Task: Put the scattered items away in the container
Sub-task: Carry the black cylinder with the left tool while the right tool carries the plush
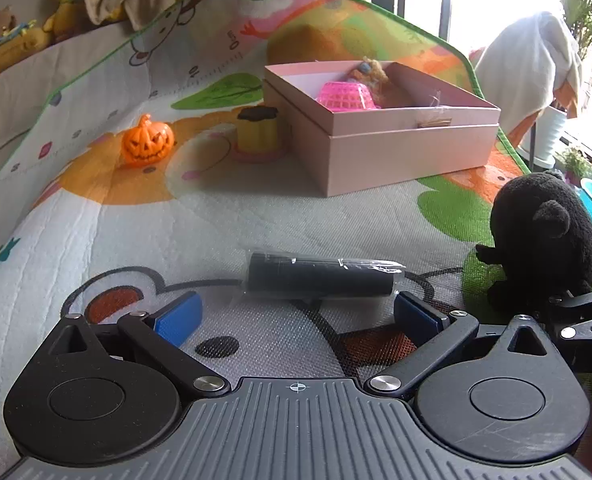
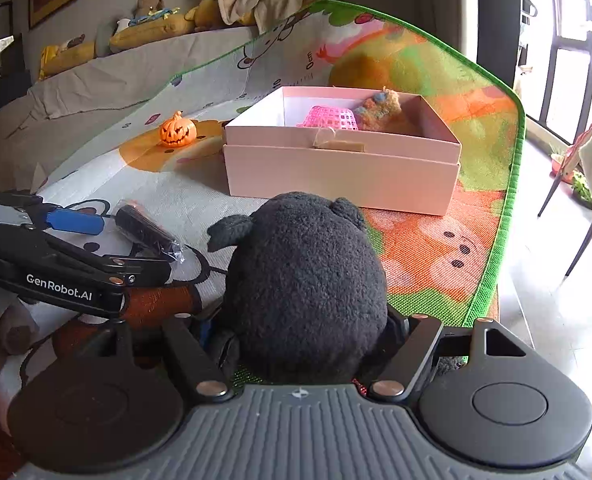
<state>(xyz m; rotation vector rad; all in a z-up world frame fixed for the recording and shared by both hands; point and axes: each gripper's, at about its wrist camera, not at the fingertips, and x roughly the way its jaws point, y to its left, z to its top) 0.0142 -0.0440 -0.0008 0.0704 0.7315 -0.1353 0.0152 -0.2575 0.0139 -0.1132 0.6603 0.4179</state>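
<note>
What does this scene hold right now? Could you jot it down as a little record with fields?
Surface: colourful play mat
Container: pink box, open, on the mat
Already in box: pink basket, fuzzy orange toy
Still out: black plush toy, wrapped black cylinder, orange pumpkin, yellow pudding toy
Left gripper: jaws open, cylinder lying just ahead, untouched
Right gripper: jaws around the plush toy's base, apparently gripping it
Background: soft toys on a ledge

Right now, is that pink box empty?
No. The pink box is open and already holds a pink basket tipped on its side and a fuzzy orange toy.
</note>
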